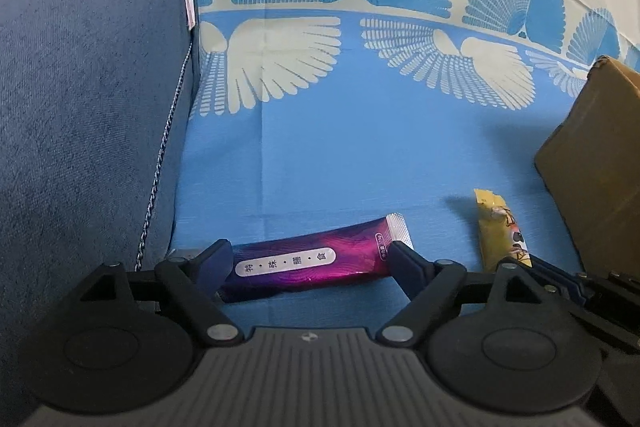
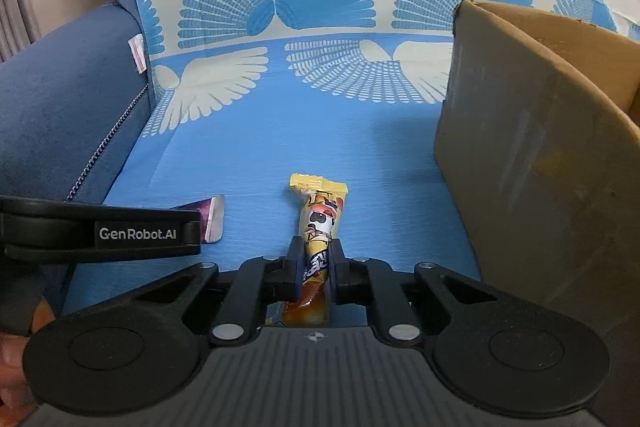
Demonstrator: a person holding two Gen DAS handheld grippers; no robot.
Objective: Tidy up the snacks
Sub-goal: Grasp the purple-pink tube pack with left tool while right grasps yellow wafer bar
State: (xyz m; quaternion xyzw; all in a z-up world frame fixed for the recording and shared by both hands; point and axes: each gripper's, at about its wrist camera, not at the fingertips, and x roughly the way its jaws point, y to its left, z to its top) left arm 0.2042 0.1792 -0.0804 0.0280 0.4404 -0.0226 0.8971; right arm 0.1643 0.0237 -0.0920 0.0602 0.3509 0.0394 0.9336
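Note:
A purple snack bar with a white label lies crosswise on the blue cloth. My left gripper is open, one finger at each end of the bar. Its silver end shows in the right wrist view. A yellow snack stick with a cartoon print lies lengthwise between the fingers of my right gripper, which is shut on it. The same stick shows in the left wrist view, with the right gripper at its near end.
A brown cardboard box stands open at the right, close to the yellow stick; it also shows in the left wrist view. A blue sofa arm rises on the left. The patterned blue-and-cream cloth covers seat and backrest.

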